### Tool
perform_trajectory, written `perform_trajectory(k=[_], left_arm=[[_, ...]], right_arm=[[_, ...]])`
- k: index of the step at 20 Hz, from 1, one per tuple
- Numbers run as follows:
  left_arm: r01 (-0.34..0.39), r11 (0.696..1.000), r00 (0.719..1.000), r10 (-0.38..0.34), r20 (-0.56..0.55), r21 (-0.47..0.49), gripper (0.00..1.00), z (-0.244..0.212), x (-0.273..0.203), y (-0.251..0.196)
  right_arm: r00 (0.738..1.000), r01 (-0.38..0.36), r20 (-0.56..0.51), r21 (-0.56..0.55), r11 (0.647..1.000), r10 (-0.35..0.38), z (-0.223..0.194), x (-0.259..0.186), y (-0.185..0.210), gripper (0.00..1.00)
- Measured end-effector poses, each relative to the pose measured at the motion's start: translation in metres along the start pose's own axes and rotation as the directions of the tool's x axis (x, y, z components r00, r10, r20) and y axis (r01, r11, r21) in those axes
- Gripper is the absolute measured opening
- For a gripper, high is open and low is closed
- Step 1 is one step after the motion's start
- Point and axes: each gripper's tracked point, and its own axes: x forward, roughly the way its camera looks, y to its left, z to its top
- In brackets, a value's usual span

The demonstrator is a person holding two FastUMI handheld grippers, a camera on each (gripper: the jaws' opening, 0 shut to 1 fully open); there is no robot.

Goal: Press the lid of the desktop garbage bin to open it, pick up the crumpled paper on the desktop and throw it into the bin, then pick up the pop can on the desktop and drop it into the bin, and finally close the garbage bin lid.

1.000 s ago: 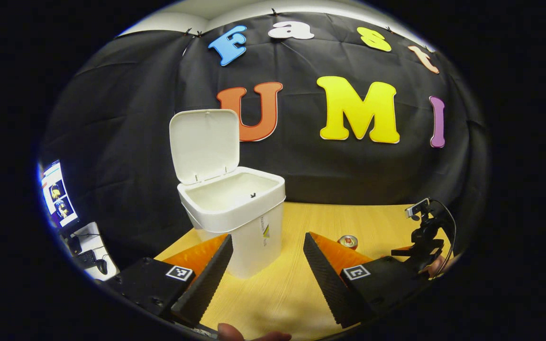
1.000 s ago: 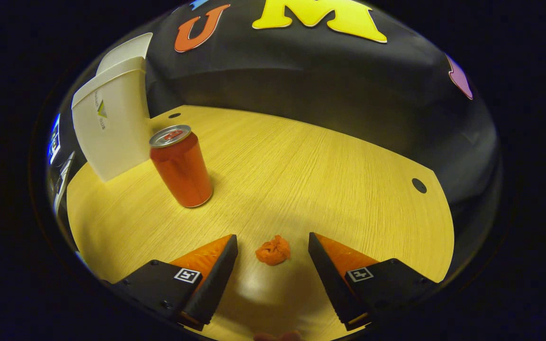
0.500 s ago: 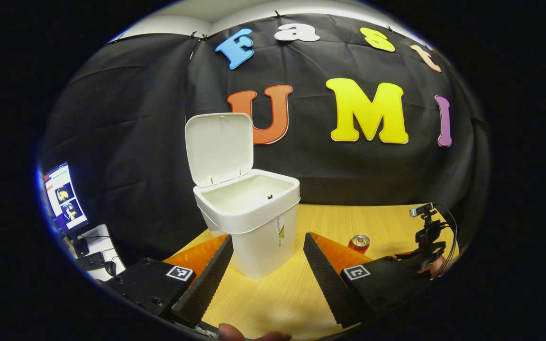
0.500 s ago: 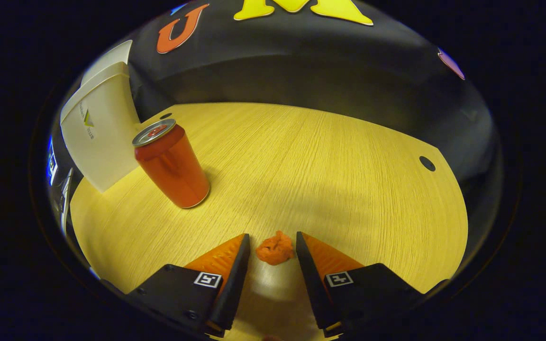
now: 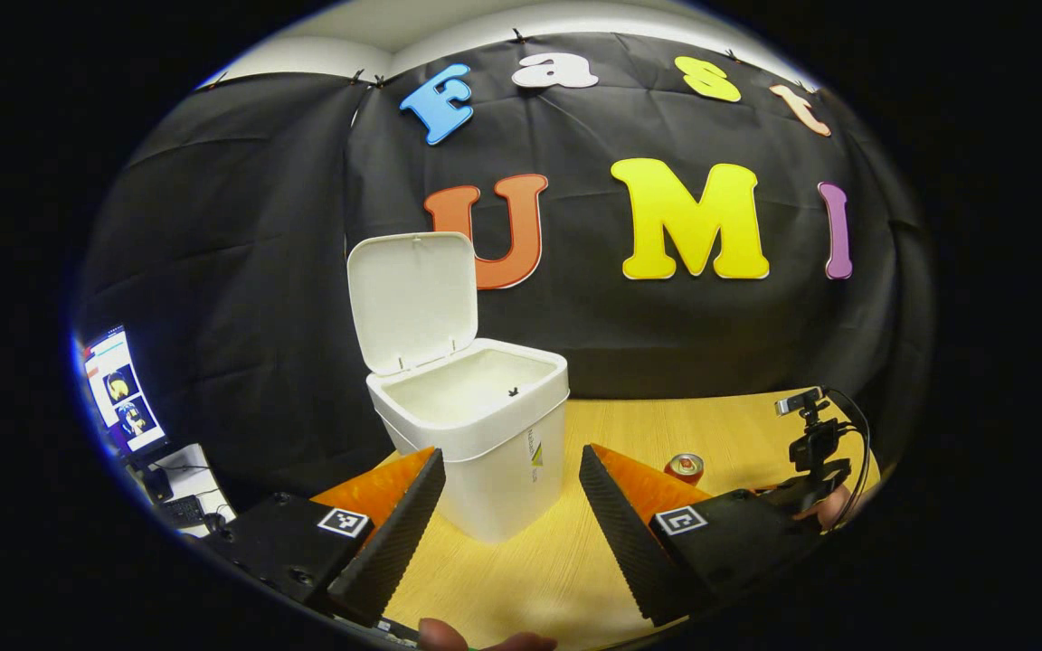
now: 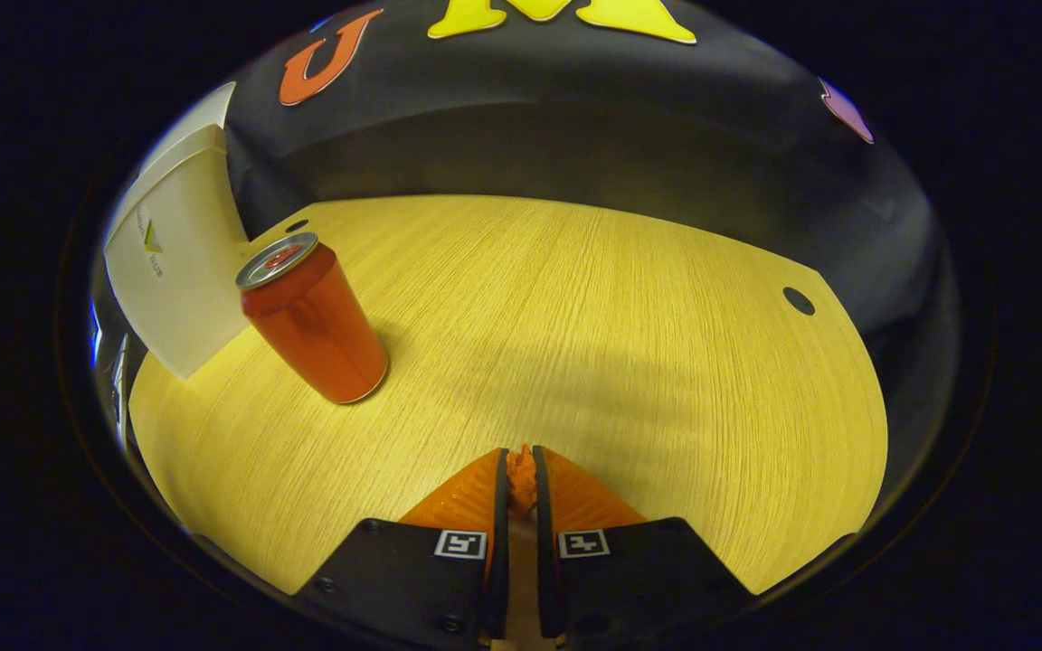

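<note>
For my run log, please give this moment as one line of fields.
phase: paper grasp | bin lid: open | right hand-held gripper: shut on crumpled paper | left hand-held gripper: open, facing bin | pop can: upright on desktop

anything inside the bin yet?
In the left gripper view the bin stands with its lid up. The upper inner walls look bare white. Its rim hides the bottom, so the contents cannot be confirmed. The crumpled paper sits pinched in the right gripper.
</note>
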Motion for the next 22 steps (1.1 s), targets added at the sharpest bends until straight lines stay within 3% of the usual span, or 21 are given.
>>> perform_trajectory(k=[6,12,16,22], left_arm=[[0.053,0.998,0.998,-0.053,0.020,-0.021,0.99,-0.001,0.008,-0.003],[0.088,0.996,0.995,-0.087,0.051,-0.020,0.99,-0.002,0.025,0.010],[0.090,0.995,0.993,-0.087,0.076,-0.035,0.99,-0.001,0.025,0.029],[0.025,0.998,0.998,-0.021,0.059,-0.058,0.98,-0.007,0.007,0.073]], right_arm=[[0.998,-0.009,0.063,0.038,0.999,0.006,0.032,-0.063,0.018,0.14],[0.975,-0.121,0.184,-0.030,0.992,0.125,0.099,-0.152,0.085,0.14],[0.934,-0.183,0.293,-0.102,0.978,0.205,0.159,-0.203,0.138,0.14],[0.836,-0.294,0.399,-0.254,0.921,0.377,0.241,-0.229,0.258,0.14]])
